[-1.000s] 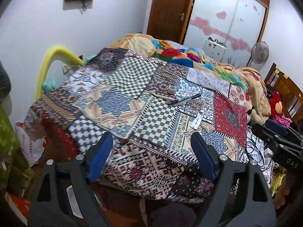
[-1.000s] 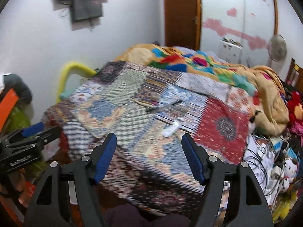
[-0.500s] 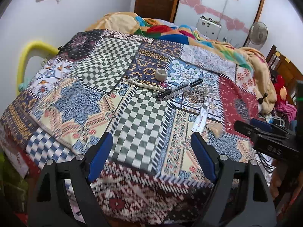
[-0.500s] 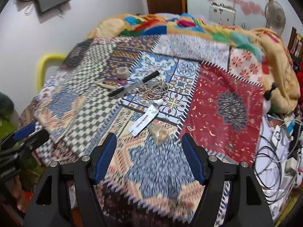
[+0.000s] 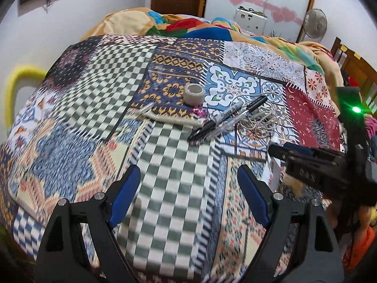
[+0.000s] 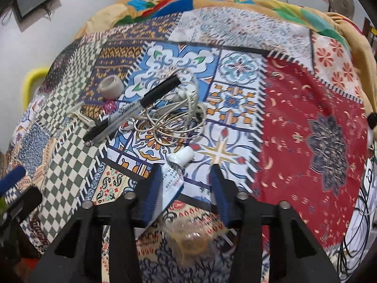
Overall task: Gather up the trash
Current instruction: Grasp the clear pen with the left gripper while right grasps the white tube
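Observation:
A patchwork bedspread (image 5: 99,75) carries the litter. My right gripper (image 6: 186,184) hangs low over a squeezed white tube (image 6: 174,181) with a white cap. Its jaws are closing with the tube between them: the tube lies against the left finger, and the right finger stands clear of it. A crumpled clear wrapper (image 6: 193,238) lies under that gripper. Beyond are a coiled white cord (image 6: 174,118), a black marker (image 6: 132,108), a tape roll (image 6: 110,86) and a pink glitter scrap (image 6: 109,106). My left gripper (image 5: 188,188) is open over the green checked patch, holding nothing.
A heaped colourful blanket (image 5: 188,26) fills the far side of the bed. A yellow padded rail (image 5: 14,82) stands at the left edge. Loose cables (image 6: 360,212) hang off the right side. A fan (image 5: 315,23) and a wardrobe stand behind.
Both grippers have come down and forward from the bed's foot to just above the spread. The right jaws have narrowed around the white tube. The left jaws stay wide.

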The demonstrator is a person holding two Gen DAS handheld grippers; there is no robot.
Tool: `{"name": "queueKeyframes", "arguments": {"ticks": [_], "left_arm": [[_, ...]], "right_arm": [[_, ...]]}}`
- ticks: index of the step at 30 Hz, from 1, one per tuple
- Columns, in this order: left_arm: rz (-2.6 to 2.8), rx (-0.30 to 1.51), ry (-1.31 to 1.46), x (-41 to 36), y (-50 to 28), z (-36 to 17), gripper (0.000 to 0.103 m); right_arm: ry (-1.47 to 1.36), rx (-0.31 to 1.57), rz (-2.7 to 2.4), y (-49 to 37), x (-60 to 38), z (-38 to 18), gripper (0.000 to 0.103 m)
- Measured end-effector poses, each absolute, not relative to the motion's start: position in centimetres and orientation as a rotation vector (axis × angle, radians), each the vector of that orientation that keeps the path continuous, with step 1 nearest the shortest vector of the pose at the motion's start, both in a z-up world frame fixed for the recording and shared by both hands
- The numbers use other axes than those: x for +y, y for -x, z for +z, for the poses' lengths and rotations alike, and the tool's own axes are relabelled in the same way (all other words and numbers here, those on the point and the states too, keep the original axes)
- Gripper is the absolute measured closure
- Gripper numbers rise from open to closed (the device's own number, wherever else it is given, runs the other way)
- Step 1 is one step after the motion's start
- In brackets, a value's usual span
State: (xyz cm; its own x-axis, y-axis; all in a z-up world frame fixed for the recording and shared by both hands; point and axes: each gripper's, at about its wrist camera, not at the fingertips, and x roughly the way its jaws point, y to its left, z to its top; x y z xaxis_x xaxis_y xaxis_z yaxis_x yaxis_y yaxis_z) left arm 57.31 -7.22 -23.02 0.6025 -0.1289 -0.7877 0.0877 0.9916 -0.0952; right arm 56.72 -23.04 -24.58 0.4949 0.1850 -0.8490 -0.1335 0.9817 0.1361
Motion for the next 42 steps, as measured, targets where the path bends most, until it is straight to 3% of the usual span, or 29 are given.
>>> {"name": "queueKeyframes", "arguments": {"ticks": [3,6,11,16,20,24,28,31,42], "left_arm": [[-0.156,0.912,0.035,-8.2,-59.1,-23.4,0.021],[-0.195,0.917,0.022,-9.4,-60.9,-23.6,0.024],[-0.292,0.922,-0.011,-12.2,-63.6,-24.1,0.038],[-0.332,0.937,-0.114,-14.9,-66.0,-25.1,0.066],[-0.363,0.967,-0.134,-15.7,-66.9,-26.0,0.071],[-0.379,1.021,-0.100,-15.7,-67.0,-26.8,0.095],[-0.386,1.020,-0.046,-14.9,-65.3,-26.3,0.095],[-0.365,1.016,-0.035,-14.1,-63.3,-25.7,0.095],[-0.262,1.057,-0.065,-11.3,-57.6,-26.7,0.095]], "right_arm": [[-0.073,1.017,0.224,-56.5,-23.0,-24.5,0.092],[-0.109,1.021,0.230,-56.5,-23.8,-24.5,0.099],[-0.157,1.025,0.224,-56.7,-26.3,-24.0,0.100],[-0.147,1.007,0.209,-56.6,-27.8,-23.1,0.100],[-0.148,1.013,0.244,-56.6,-28.1,-22.7,0.100],[-0.145,1.037,0.285,-56.4,-27.9,-22.8,0.092],[-0.123,1.055,0.303,-56.3,-27.0,-23.1,0.083],[-0.139,1.053,0.312,-56.3,-26.8,-23.1,0.068],[-0.057,1.051,0.246,-58.2,-23.1,-24.8,0.067]]}}
